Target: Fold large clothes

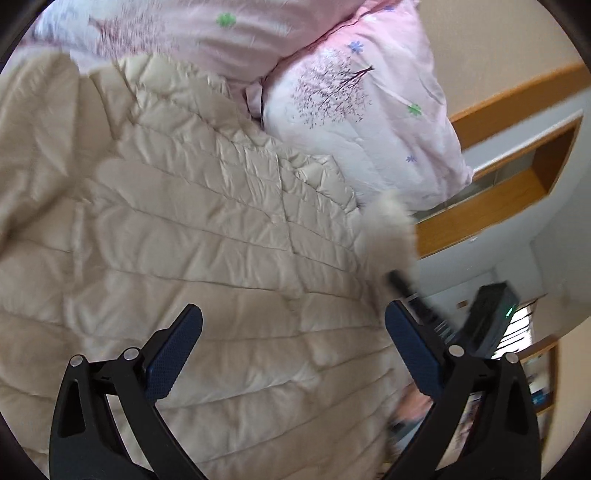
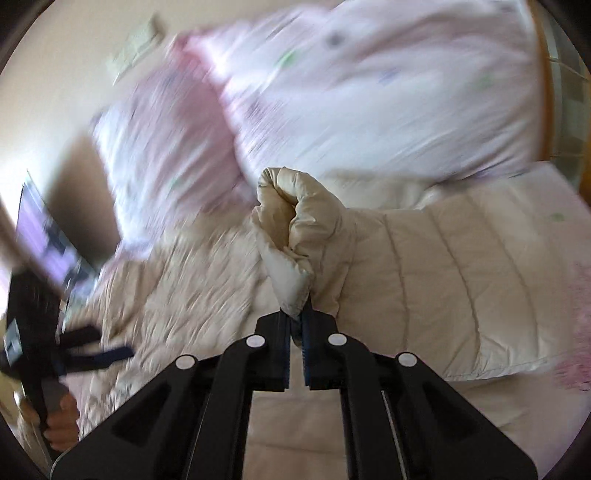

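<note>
We see right gripper (image 2: pixel 299 314) clamped on jacket (image 2: pixel 424 266) edge; left gripper (image 1: pixel 293 347) fingers wide, empty. Pink bedding (image 2: pixel 369 92) upper frame blurred; wooden frame (image 1: pixel 517 96) right edge.

Location: home bedroom.
A pink floral pillow (image 1: pixel 365 122) and matching duvet (image 1: pixel 177 33) lie on a bed; a wooden headboard shelf (image 1: pixel 517 155) lines a plain cream wall (image 1: pixel 491 44).
</note>
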Demonstrator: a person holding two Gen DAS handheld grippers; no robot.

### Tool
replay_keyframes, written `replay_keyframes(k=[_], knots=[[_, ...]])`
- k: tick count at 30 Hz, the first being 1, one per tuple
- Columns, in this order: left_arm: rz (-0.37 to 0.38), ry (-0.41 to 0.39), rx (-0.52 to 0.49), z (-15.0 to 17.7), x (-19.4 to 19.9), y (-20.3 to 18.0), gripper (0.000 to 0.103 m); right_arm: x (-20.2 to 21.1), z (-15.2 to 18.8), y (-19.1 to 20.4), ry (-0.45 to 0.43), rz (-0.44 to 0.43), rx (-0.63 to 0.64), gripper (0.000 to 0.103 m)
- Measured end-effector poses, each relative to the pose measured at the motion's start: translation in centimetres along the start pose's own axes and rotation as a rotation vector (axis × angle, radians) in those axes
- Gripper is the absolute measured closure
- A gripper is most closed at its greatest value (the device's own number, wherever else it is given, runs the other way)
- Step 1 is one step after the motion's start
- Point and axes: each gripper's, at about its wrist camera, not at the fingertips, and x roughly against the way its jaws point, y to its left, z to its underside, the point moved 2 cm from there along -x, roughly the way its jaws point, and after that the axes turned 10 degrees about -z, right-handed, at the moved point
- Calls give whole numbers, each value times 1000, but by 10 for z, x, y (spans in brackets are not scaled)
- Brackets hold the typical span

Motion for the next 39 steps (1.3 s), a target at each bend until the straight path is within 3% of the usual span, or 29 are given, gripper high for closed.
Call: replay_keyframes(k=[3,5,7,10,14,17,20,21,22,26,34,36,37,38,39], knots=[[50,65,58,1,-20,-1,10,-23,20,20,109,-50,23,89],[59,106,81,2,-34,-4,11,-25,26,27,154,-75,26,49],[63,132,81,4,-44,-9,13,-13,30,30,137,-90,14,35],[81,165,72,6,-54,-21,14,8,27,23,98,-149,-80,35],[65,190,84,2,-67,-31,21,35,28,-20,72,-189,-343,35],[55,205,108,-2,-79,-33,37,44,38,-50,65,-231,-528,35],[38,226,106,-4,-93,-36,68,48,43,-76,26,-238,-648,35],[27,228,101,-5,-98,-36,89,49,46,-84,9,-237,-685,35],[25,228,97,-7,-100,-35,95,50,47,-91,-5,-248,-718,35],[14,176,93,-18,-89,-28,98,47,50,-117,-79,-249,-816,34],[-73,-32,68,-50,-24,-1,98,45,46,-133,-165,-130,-800,40],[-91,-40,78,-52,-20,11,98,42,45,-134,-170,-86,-780,47],[-103,-40,80,-52,-20,16,98,42,44,-133,-173,-58,-764,61],[-117,-39,79,-51,-21,20,98,42,42,-132,-177,-9,-723,82],[-139,-37,74,-50,-23,24,98,42,38,-129,-179,35,-673,92]])
